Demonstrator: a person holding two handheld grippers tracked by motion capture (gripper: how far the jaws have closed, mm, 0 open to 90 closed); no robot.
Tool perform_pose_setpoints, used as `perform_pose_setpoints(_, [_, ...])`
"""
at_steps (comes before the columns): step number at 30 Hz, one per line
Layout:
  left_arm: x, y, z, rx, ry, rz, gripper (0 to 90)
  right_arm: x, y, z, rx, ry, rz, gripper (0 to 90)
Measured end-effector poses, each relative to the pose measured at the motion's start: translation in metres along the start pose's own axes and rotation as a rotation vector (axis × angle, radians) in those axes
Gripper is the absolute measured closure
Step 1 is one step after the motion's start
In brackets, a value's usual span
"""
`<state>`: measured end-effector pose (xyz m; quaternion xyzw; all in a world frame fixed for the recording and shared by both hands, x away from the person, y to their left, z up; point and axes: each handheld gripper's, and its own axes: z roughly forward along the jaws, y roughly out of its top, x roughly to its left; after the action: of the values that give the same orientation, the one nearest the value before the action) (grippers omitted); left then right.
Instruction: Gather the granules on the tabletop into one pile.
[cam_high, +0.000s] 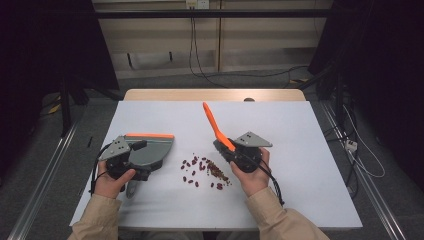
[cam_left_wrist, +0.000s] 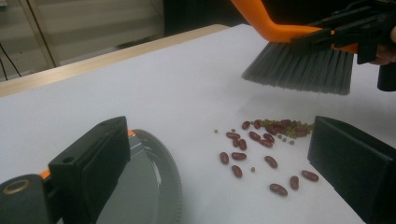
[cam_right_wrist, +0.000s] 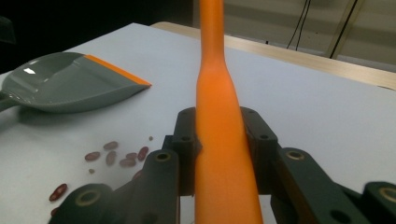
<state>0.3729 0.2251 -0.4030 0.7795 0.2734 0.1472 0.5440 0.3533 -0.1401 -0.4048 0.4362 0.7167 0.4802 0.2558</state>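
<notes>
A grey dustpan (cam_high: 156, 150) with an orange lip lies on the white table at the left, lip pointing away from me. My left gripper (cam_high: 140, 160) sits over it. In the left gripper view its jaws stand wide apart, with the dustpan (cam_left_wrist: 144, 186) beside the left jaw and nothing between the pads. Red beans and small green ones (cam_high: 206, 170) lie scattered between the two hands. My right gripper (cam_right_wrist: 219, 140) is shut on the orange brush handle (cam_right_wrist: 219, 93), which slants up and away. The grey bristles (cam_left_wrist: 299, 70) hang just above the beans (cam_left_wrist: 261, 140).
The white table top (cam_high: 310, 150) has bare room to the right and at the back, ending in a wooden far edge (cam_high: 215, 95). Cables run over the floor behind and at the right (cam_high: 350, 145).
</notes>
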Motion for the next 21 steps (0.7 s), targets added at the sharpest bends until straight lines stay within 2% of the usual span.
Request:
perform_pose_setpoints(3, [-0.001, -0.001, 0.000, -0.001, -0.002, -0.003, 5.8, 0.002, 0.001, 0.000, -0.001, 0.017, 0.004, 71.1])
perform_pose_setpoints(6, [0.000, 0.000, -0.002, -0.009, 0.001, -0.005, 5.8, 0.005, 0.001, 0.001, -0.005, 0.048, 0.031, 71.1])
perform_pose_setpoints(21, [0.001, -0.002, -0.004, -0.011, 0.005, -0.017, 5.8, 0.036, 0.001, 0.013, 0.016, 0.206, 0.058, 71.1])
